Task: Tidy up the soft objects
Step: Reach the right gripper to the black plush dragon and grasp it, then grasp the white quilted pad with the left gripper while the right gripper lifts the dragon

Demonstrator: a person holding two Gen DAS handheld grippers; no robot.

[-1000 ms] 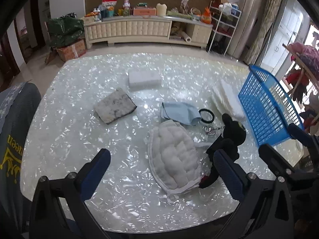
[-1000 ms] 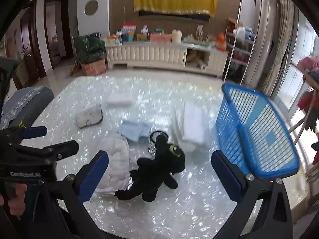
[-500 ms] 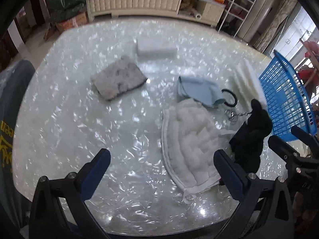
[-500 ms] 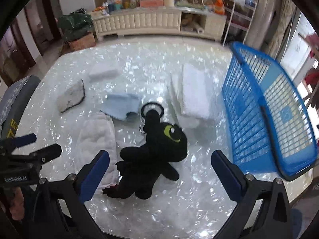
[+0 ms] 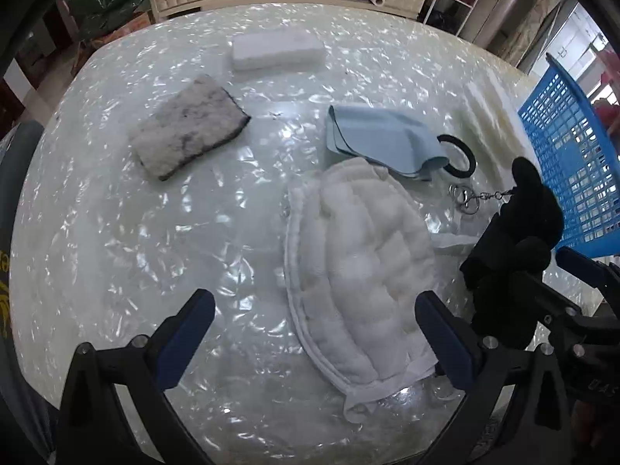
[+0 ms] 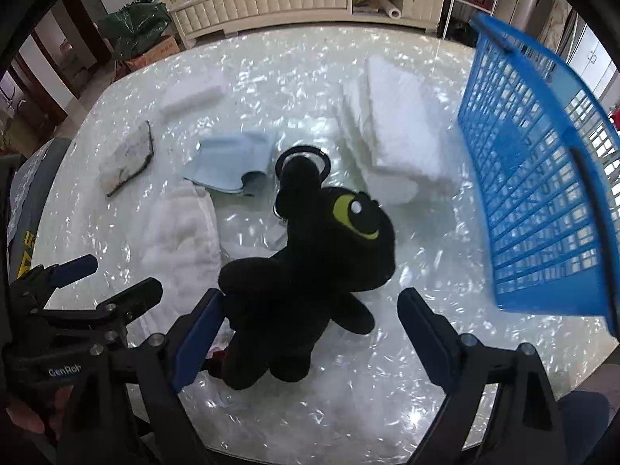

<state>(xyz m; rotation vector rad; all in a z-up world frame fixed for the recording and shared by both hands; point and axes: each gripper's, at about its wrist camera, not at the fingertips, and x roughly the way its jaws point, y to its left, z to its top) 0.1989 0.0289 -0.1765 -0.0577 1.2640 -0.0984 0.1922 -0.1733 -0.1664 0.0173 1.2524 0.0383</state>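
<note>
Now 1 black plush [image 6: 310, 255]; 1 blue basket [image 6: 542, 178]; 2 sponges.

Readable markings on the grippers

"GenRo", cut off at the edge, is printed in white on the left gripper [image 6: 73, 271] body, left of the black plush toy [image 6: 310, 271]; yellow letters on the grey fabric [image 6: 23, 209] nearby cannot be read.

Pearly white table [image 5: 116, 232] filling both views. Resting on it: grey scuffed sponge [image 5: 188, 131] upper left, white foam block [image 5: 277, 49] top centre, pale blue cloth [image 5: 378, 139], quilted white pad [image 5: 360, 263], black plush toy [image 6: 310, 271], possibly folded towels [image 6: 399, 124], blue basket [image 6: 542, 178] at right.
</note>
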